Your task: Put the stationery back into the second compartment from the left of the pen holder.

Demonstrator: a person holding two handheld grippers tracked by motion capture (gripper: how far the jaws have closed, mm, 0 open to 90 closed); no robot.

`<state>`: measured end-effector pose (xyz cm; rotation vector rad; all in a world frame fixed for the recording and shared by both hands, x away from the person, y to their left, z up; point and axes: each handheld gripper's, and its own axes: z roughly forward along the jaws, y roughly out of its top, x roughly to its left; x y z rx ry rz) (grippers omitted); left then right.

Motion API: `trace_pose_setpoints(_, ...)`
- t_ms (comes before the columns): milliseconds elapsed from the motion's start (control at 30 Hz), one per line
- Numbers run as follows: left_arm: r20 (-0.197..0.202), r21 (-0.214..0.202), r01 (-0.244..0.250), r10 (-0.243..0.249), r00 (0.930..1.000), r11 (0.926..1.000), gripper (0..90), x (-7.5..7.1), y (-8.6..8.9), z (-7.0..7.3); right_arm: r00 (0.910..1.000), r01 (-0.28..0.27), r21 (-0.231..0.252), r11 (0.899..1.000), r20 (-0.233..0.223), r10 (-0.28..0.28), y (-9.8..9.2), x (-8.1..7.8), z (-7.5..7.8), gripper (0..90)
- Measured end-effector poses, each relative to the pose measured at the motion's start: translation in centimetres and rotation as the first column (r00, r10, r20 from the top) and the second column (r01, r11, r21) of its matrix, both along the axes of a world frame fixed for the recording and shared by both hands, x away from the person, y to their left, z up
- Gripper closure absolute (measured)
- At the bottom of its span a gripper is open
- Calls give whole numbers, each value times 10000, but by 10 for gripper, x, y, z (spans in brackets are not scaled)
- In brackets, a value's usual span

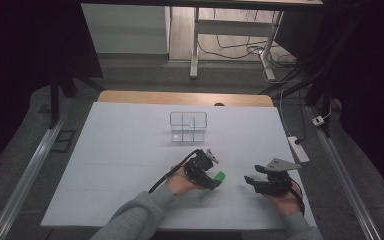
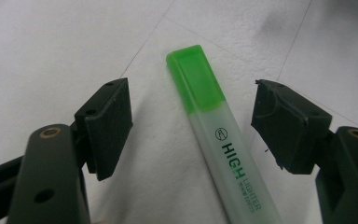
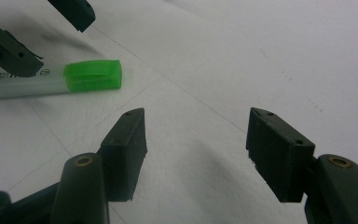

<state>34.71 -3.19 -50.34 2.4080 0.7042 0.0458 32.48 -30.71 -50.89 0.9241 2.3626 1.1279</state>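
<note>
One highlighter (image 2: 223, 140), green cap, pale barrel: lying flat on the white desk (image 1: 120, 165), between the spread jaws of the left gripper (image 2: 191, 121), neither pad touching it. One right gripper (image 3: 196, 149): jaws spread, nothing between them, resting just beside the capped end. One clear divided organiser (image 1: 188, 126): farther back on the desk, well apart. Step in hand, as judged: grasping the pen. Advice: centre both pads on the barrel below the cap, lower until level, then close squarely so it cannot roll.
</note>
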Motion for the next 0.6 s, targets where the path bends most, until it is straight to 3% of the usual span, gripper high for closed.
trace_pose_setpoints(600, 23, 234, -5, 4, 10000, 9997, 342, 5, -17, -14, 10000, 18, -70, 10000, 3, -18, 0, 0, 0, 377)
